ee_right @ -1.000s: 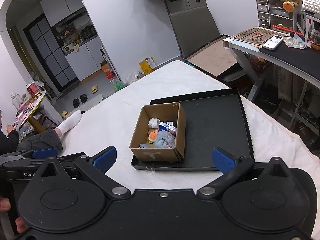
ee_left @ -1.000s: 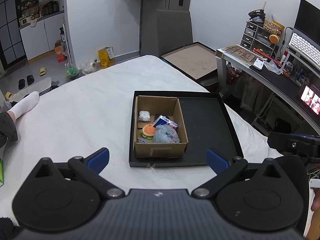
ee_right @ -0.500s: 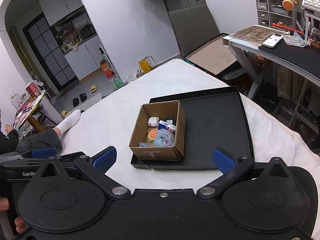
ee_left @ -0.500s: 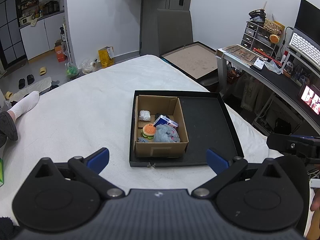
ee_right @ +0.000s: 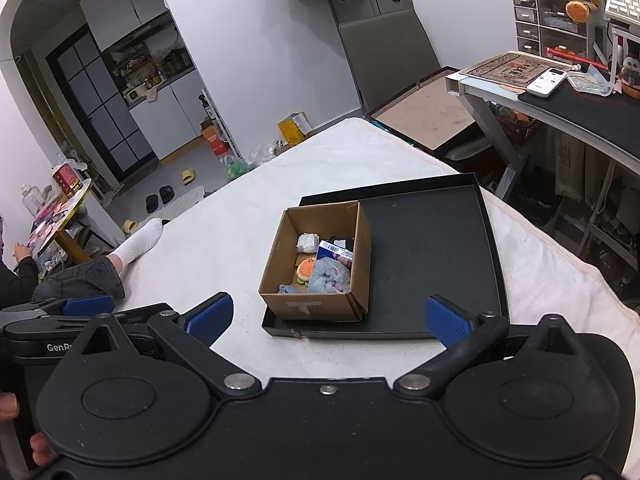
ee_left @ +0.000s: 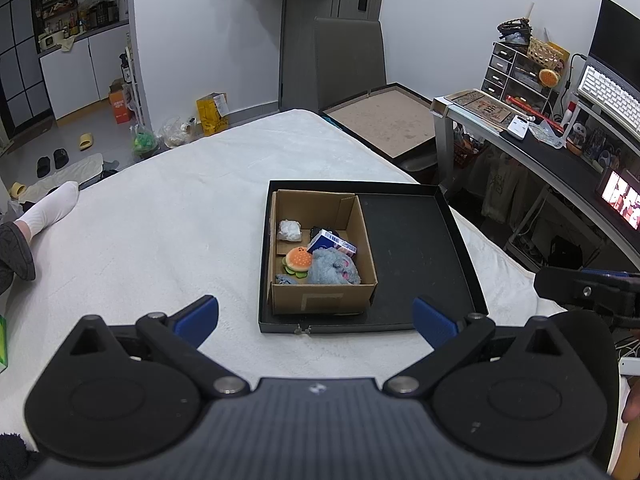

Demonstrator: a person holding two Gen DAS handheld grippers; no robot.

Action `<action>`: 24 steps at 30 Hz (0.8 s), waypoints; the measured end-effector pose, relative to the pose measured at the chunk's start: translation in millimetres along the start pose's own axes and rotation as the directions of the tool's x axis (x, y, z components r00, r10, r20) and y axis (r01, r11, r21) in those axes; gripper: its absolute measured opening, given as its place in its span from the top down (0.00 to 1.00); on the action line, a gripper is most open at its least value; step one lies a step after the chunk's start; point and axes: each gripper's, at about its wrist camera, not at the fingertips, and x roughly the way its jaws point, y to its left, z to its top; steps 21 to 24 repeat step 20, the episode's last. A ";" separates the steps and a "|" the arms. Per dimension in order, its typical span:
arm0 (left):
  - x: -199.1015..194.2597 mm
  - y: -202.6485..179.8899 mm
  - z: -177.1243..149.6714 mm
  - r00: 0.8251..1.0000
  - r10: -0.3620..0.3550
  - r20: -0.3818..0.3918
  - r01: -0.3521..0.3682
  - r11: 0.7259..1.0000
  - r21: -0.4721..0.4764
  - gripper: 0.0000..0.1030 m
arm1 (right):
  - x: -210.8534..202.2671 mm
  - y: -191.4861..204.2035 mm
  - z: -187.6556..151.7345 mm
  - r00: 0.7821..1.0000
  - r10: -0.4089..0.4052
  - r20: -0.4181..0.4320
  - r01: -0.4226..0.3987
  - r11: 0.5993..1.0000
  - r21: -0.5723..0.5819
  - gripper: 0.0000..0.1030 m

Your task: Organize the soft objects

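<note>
A cardboard box [ee_left: 320,300] [ee_right: 312,306] stands in the left half of a black tray [ee_left: 416,248] [ee_right: 432,248] on a white bed. In the box lie a burger plush [ee_left: 298,259] [ee_right: 306,269], a grey-blue fluffy toy [ee_left: 334,268] [ee_right: 330,276], a white crumpled wad [ee_left: 290,230] [ee_right: 307,242] and a blue-white carton [ee_left: 332,243] [ee_right: 334,252]. My left gripper [ee_left: 316,316] is open and empty, short of the tray's near edge. My right gripper [ee_right: 328,316] is open and empty, also short of the tray.
The white bed [ee_left: 168,216] stretches left of the tray. A person's socked foot [ee_left: 50,206] [ee_right: 142,240] rests on its left side. A desk [ee_left: 560,160] with clutter stands right of the bed. A flat framed board [ee_left: 384,120] lies beyond the bed's far corner.
Both views have shifted only slightly; the box and tray sit marginally differently in frame. Both grippers stay open and nothing in the box has moved.
</note>
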 end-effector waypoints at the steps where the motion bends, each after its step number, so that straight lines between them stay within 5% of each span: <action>1: 0.0 0.4 -0.1 1.000 0.000 0.000 0.000 1.000 0.000 0.01 | 0.0 0.0 0.1 1.000 0.001 0.000 -0.001 1.000 -0.001 0.00; 24: 7.5 -5.2 -3.5 1.000 -0.004 -0.006 0.004 1.000 0.028 0.01 | 3.4 -0.9 -0.8 1.000 -0.003 -0.014 0.002 1.000 -0.005 0.00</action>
